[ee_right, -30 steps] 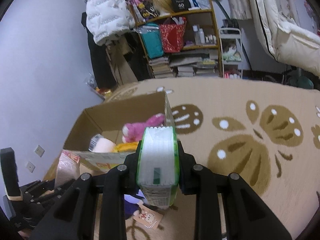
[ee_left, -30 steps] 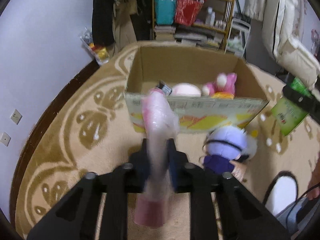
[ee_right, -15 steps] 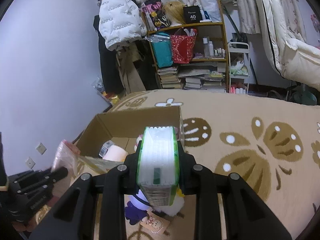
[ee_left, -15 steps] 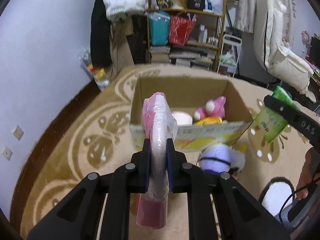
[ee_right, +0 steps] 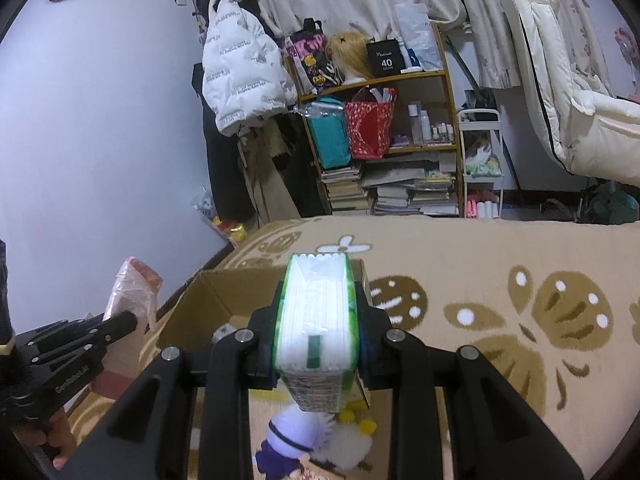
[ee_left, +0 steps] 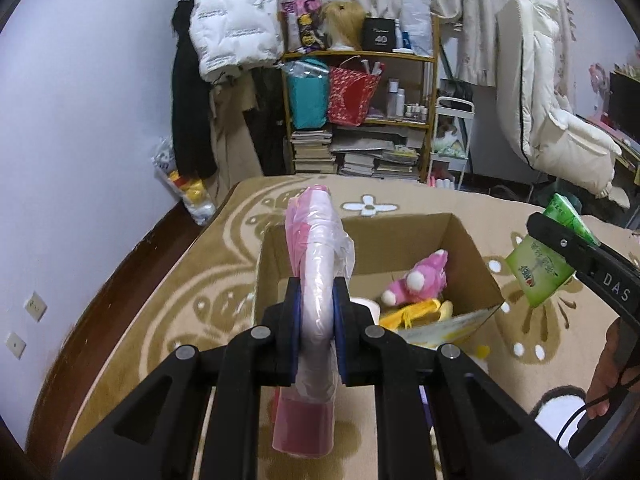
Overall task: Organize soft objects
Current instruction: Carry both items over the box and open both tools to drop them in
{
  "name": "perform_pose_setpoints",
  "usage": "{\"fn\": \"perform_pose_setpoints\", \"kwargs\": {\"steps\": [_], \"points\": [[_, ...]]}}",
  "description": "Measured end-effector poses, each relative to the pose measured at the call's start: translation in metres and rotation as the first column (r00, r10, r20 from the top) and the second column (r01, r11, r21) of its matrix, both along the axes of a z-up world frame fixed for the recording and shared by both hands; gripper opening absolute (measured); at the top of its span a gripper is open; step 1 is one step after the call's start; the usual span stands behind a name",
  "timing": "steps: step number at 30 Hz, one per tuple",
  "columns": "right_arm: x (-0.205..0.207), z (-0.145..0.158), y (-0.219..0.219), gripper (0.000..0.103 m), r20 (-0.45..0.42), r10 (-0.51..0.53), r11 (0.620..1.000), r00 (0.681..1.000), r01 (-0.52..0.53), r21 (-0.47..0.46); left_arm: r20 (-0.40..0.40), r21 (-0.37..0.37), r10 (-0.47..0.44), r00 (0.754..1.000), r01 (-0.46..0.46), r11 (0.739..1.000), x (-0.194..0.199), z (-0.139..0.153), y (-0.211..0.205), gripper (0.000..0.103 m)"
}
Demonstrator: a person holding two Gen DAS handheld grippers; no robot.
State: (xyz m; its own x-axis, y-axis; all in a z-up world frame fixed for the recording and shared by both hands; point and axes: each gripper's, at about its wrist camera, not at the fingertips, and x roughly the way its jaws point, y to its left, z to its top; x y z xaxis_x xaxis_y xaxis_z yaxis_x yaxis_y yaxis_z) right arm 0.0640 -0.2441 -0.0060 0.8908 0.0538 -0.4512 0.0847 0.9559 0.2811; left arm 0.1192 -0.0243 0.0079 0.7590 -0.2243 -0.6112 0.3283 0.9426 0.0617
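A: Two soft packs are held off the floor, one per gripper. Pink plastic-wrapped pack [ee_left: 316, 264] stands upright between the fingers of the left gripper [ee_left: 316, 332]; both pads pinch its middle, top and bottom ends sticking out above and below.

B: And the right one?

A: Right gripper [ee_right: 316, 340] is clamped on a green tissue pack [ee_right: 316, 320], white folded edges facing the camera, fingers pressed against its two green sides. From the left wrist view the same pack [ee_left: 538, 268] hangs at the right edge of frame, above the carpet just beside the box's right wall.

B: Where is the box?

A: Open cardboard box [ee_left: 464, 240] sits on the tan patterned carpet [ee_right: 500, 264], just ahead of both grippers. Inside it: a pink plush toy [ee_left: 416, 280] lying against something yellow [ee_left: 412, 314], and part of a white roll, mostly hidden behind the left gripper.

B: Anything outside it?

A: Purple-and-white plush doll [ee_right: 304, 436] on the carpet below the tissue pack, near the box's front corner.

B: Surroundings?

A: Wooden shelf [ee_right: 400, 76] against the far wall with a teal bag, a red bag and stacked books; a white puffer jacket [ee_right: 240, 76] hanging to its left. A hand [ee_left: 612, 372] shows at the lower right of the left wrist view, behind the right gripper.
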Motion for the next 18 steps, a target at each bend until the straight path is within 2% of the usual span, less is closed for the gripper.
{"fn": "perform_pose_setpoints", "kwargs": {"steps": [4, 10, 18], "points": [[0.008, 0.000, -0.004, 0.029, 0.024, -0.005, 0.999, 1.000, 0.004, 0.037, 0.014, 0.022, -0.006, 1.000, 0.005, 1.000, 0.013, 0.000, -0.009, 0.013], [0.020, 0.002, 0.002, 0.029, 0.062, 0.029, 1.000, 0.998, -0.029, 0.007, 0.025, 0.048, -0.007, 1.000, 0.006, 0.999, 0.033, -0.005, -0.017, 0.013], [0.042, -0.017, 0.012, 0.030, 0.021, 0.052, 0.998, 0.998, -0.052, -0.035, 0.016, 0.072, 0.054, 0.998, -0.055, 0.996, 0.057, -0.020, -0.027, 0.014]]}}
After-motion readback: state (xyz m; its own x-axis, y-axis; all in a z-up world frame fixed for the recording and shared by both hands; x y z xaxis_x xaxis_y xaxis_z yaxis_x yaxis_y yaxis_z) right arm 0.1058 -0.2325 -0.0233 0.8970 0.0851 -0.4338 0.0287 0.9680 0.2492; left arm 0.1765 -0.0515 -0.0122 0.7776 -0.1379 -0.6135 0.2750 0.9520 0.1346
